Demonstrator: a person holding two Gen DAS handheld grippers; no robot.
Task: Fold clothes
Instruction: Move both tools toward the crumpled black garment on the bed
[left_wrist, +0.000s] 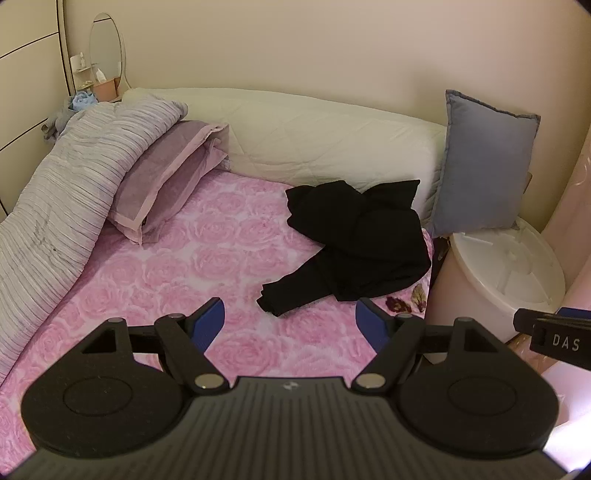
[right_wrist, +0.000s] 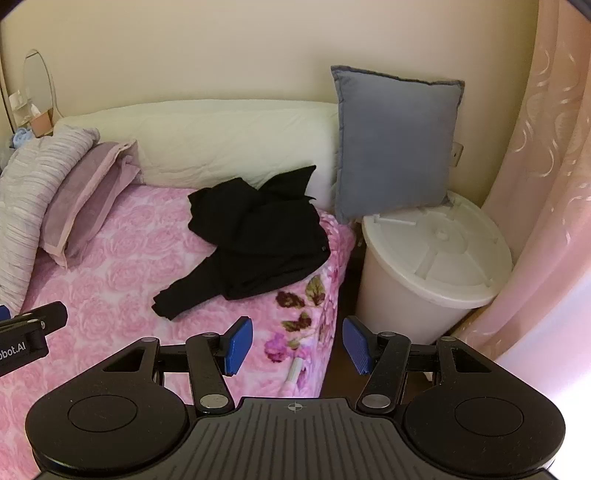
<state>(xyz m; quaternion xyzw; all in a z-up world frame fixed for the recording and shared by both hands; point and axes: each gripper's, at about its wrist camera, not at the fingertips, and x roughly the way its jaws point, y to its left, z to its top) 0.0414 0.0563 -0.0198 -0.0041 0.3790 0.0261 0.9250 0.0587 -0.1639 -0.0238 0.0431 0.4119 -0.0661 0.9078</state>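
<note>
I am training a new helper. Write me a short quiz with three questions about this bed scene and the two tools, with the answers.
1. True or false: the black garment already lies neatly folded on the pink bedspread.
2. Which stands beside the bed, under the blue cushion? A) a chair B) a white lidded bin C) a lamp
3. Fill in: the left tool and the right tool are both ____ and hold nothing.

Key: 1. false, it is a crumpled heap; 2. B; 3. open
</note>
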